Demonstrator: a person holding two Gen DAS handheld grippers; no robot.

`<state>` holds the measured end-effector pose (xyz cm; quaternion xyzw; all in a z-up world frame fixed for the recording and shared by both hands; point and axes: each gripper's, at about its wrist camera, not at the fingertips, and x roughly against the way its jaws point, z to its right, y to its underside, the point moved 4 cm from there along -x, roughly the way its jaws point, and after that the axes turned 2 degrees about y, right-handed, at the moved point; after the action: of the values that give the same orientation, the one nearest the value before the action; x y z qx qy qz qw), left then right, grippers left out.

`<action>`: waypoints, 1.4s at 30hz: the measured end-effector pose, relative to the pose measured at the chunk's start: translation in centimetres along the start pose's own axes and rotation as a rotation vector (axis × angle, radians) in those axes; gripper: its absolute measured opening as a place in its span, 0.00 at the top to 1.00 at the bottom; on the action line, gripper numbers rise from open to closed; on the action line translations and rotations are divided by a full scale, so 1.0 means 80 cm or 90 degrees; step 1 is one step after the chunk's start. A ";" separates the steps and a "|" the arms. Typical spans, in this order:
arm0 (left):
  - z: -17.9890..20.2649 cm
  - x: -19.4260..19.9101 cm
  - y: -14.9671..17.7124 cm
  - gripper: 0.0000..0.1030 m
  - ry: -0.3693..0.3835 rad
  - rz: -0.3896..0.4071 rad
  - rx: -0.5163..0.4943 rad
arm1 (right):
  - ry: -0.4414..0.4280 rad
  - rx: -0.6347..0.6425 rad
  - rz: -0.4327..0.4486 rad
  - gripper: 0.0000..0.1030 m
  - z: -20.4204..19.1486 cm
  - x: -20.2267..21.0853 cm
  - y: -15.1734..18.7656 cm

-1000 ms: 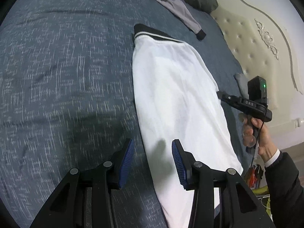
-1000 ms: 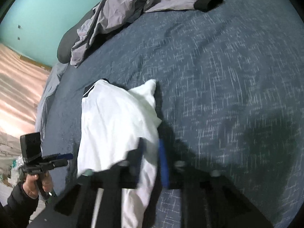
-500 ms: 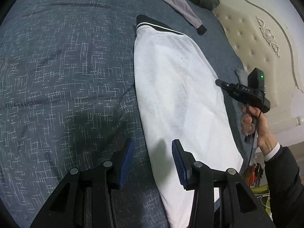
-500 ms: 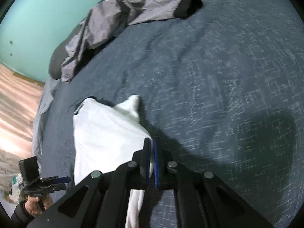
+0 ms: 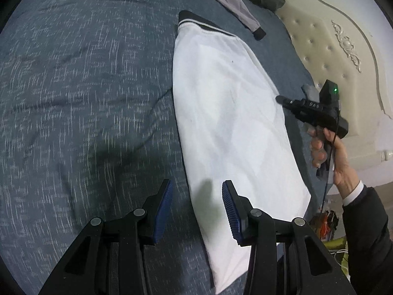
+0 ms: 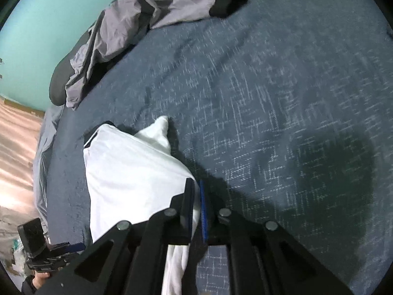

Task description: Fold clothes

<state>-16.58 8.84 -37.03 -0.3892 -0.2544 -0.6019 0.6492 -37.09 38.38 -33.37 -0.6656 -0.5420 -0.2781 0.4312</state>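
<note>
A white shirt with a black striped collar [image 5: 233,113] lies folded lengthwise on the dark blue bedspread [image 5: 86,86]. My left gripper [image 5: 196,209] is open just above the shirt's near left edge, holding nothing. My right gripper [image 6: 195,206] is shut on a fold of the white shirt [image 6: 127,172] and lifts its edge off the bed. The right gripper [image 5: 282,99] also shows in the left wrist view at the shirt's right edge, held by a hand. The left gripper [image 6: 71,247] shows at the lower left of the right wrist view.
A grey jacket with a black cuff [image 6: 137,22] lies crumpled at the far side of the bed, beside a dark pillow [image 6: 57,91]. A cream tufted headboard [image 5: 339,49] stands on the right. A teal wall [image 6: 49,12] is behind.
My right gripper closed on the shirt's edge and has kept hold, shifting slightly along the shirt's side. My left gripper stays open and drifted a little over the shirt's near edge.
</note>
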 end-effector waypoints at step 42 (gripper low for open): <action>0.005 -0.017 0.140 0.50 0.036 -0.004 0.063 | -0.042 0.102 -0.140 0.55 -0.008 0.068 0.271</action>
<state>-5.75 9.63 -40.13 -0.3389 -0.2668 -0.6012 0.6727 -14.80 39.54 -34.36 -0.5742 -0.6460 -0.2581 0.4317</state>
